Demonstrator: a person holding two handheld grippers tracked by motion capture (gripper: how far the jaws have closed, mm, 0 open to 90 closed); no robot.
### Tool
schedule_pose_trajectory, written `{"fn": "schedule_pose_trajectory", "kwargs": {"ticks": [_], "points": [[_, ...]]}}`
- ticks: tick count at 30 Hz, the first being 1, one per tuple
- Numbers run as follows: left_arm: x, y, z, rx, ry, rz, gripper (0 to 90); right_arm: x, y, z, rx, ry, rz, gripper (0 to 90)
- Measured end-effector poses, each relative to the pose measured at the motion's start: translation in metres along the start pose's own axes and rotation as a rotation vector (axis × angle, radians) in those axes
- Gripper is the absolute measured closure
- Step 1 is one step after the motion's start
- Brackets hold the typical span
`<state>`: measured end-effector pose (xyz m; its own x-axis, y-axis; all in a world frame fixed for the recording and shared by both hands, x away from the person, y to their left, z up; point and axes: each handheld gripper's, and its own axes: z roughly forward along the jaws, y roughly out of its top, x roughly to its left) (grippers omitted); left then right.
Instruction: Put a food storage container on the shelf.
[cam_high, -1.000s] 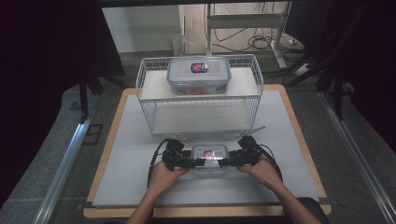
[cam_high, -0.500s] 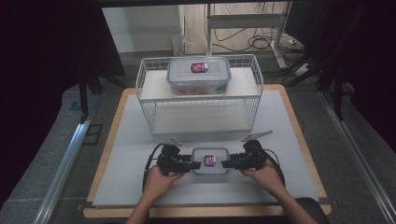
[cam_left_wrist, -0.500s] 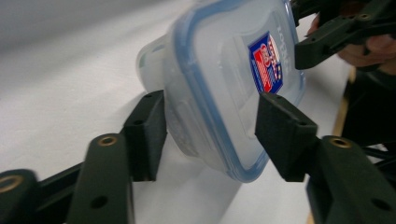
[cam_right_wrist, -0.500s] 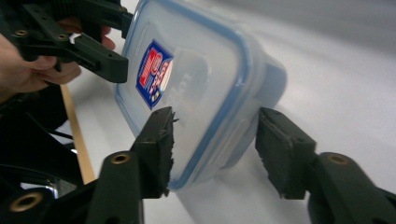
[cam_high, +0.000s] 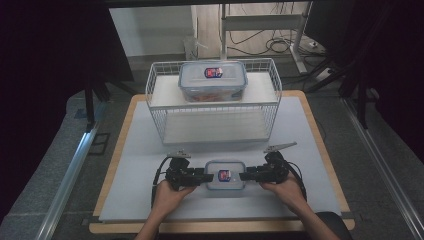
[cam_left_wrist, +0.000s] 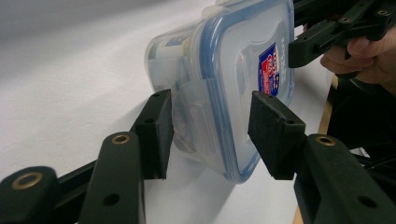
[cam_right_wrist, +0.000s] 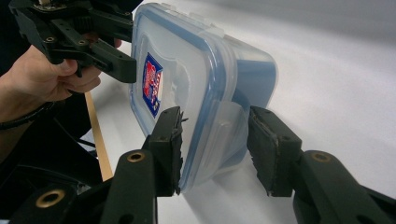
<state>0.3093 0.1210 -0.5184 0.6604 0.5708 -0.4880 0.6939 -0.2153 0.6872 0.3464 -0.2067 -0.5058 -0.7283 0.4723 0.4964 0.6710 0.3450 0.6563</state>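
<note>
Container (cam_high: 225, 175) sits between left gripper (cam_high: 204, 178) and right gripper (cam_high: 246, 175).

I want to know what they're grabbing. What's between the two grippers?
A small clear box with a blue-rimmed lid sits between the left gripper and right gripper, seen in the high view.

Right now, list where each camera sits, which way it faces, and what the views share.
High view: above the person's side, looking forward and down at the table; both hands and forearms show.
Left gripper view: on the left gripper, looking along its jaws, which have just been closing, at the small box.
Right gripper view: on the right gripper, jaws likewise closing, facing the box's other end.
Shared: the box.
</note>
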Motion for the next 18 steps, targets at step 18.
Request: {"fn": "schedule_pose_trajectory", "kwargs": {"ticks": [18], "points": [[0.0052, -0.0015, -0.0024, -0.018, -0.024, -0.063, 51.2, 0.0001, -0.0005, -0.0011, -0.053, 0.043, 0.053, 58.8]]}}
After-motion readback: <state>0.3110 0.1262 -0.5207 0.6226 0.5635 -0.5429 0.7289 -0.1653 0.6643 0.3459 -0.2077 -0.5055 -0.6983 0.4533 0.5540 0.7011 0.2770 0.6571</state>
